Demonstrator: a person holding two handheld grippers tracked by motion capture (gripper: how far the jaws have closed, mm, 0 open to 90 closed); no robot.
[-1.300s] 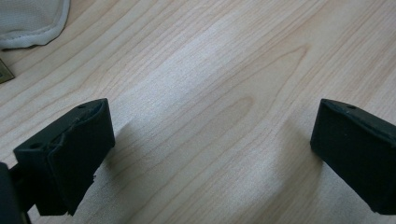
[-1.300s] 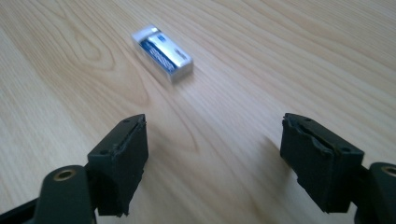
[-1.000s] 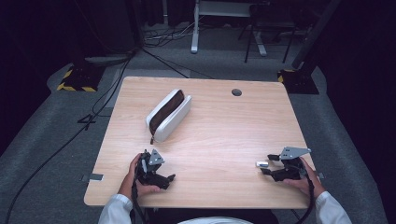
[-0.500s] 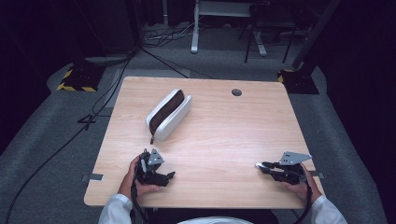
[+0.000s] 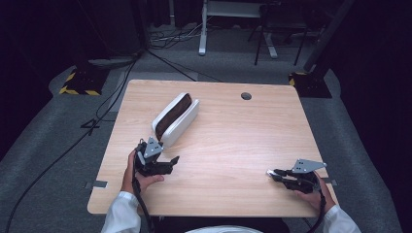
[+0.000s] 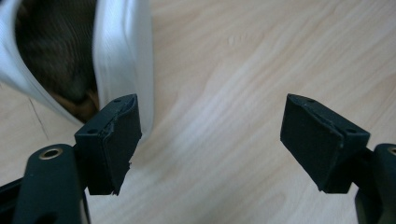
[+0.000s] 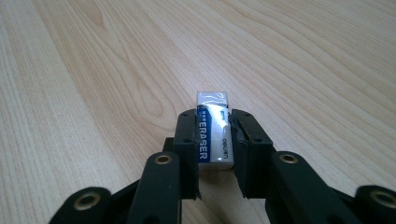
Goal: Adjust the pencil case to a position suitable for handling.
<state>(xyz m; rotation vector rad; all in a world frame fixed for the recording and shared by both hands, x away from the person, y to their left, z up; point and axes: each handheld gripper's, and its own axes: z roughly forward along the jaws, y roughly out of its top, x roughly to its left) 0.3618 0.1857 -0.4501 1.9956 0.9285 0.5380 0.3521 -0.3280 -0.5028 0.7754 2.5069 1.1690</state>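
Right gripper (image 5: pixel 270 172) is clamped on an eraser (image 7: pixel 214 133), jaws tight on both sides of its blue-and-white sleeve, low over the wooden table (image 5: pixel 243 141) near my front right edge. Left gripper (image 5: pixel 174 159) has jaws spread wide, gripping nothing. I've got it just beside the near end of the white pencil case (image 5: pixel 176 118), which lies unzipped with its brown lining showing, left of centre.
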